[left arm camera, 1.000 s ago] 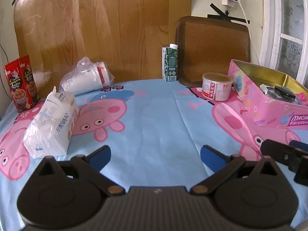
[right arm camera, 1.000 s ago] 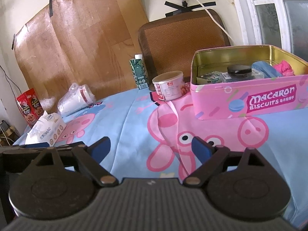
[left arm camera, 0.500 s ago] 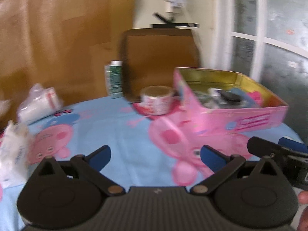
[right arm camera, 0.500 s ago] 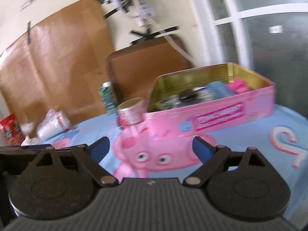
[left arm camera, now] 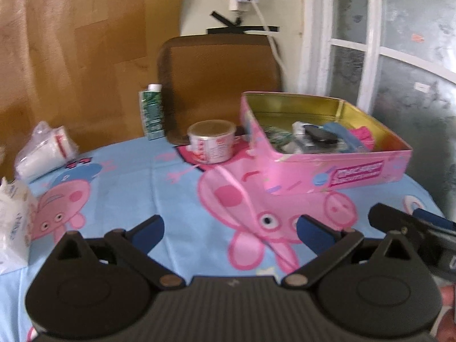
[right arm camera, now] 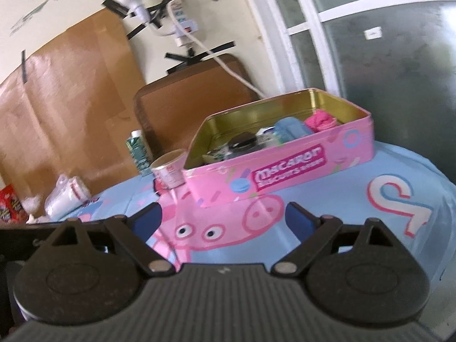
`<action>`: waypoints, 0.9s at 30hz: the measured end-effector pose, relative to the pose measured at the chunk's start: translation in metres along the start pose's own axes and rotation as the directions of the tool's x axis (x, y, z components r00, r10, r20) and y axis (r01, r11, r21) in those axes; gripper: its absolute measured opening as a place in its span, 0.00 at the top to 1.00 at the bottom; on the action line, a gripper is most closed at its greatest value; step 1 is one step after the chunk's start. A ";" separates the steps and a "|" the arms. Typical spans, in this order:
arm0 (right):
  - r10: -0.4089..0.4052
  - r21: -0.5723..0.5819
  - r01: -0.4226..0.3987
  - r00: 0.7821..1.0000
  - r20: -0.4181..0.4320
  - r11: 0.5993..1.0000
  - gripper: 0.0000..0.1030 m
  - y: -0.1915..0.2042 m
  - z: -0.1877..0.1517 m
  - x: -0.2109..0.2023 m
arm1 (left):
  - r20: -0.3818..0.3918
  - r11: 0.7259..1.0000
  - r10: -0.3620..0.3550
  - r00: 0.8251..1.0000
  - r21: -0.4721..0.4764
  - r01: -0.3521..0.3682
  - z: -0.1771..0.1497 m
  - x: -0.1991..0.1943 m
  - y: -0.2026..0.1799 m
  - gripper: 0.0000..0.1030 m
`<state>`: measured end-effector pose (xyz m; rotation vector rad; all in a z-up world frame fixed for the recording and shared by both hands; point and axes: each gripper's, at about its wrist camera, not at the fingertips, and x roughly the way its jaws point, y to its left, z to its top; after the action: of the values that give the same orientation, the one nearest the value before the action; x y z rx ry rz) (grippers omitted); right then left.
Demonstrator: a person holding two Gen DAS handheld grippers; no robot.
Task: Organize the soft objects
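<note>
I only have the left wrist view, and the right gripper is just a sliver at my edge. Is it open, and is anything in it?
Observer: Open. The right gripper has its fingers spread wide, with only tablecloth showing between them.
Operator: What is it facing?
Observer: The long side of the pink tin. From there the label reads "Macaron", which is blurred in your view.
Operator: Anything on the table to the left that I'm missing?
Observer: Yes, a red snack packet at the far left edge, beyond the plastic bag of cups.
</note>
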<state>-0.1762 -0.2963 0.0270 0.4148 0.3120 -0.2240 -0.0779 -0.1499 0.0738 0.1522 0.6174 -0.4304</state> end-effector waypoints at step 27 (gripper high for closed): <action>0.050 -0.110 -0.056 0.997 -0.055 0.992 0.07 0.048 -0.014 0.017 | -0.041 0.988 0.143 0.989 -0.058 -0.146 -0.020 0.012 0.046 0.00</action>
<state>-0.1512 -0.2504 0.0264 0.3184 0.3629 -0.1432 -0.0591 -0.1071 0.0512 0.1463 0.6508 -0.2689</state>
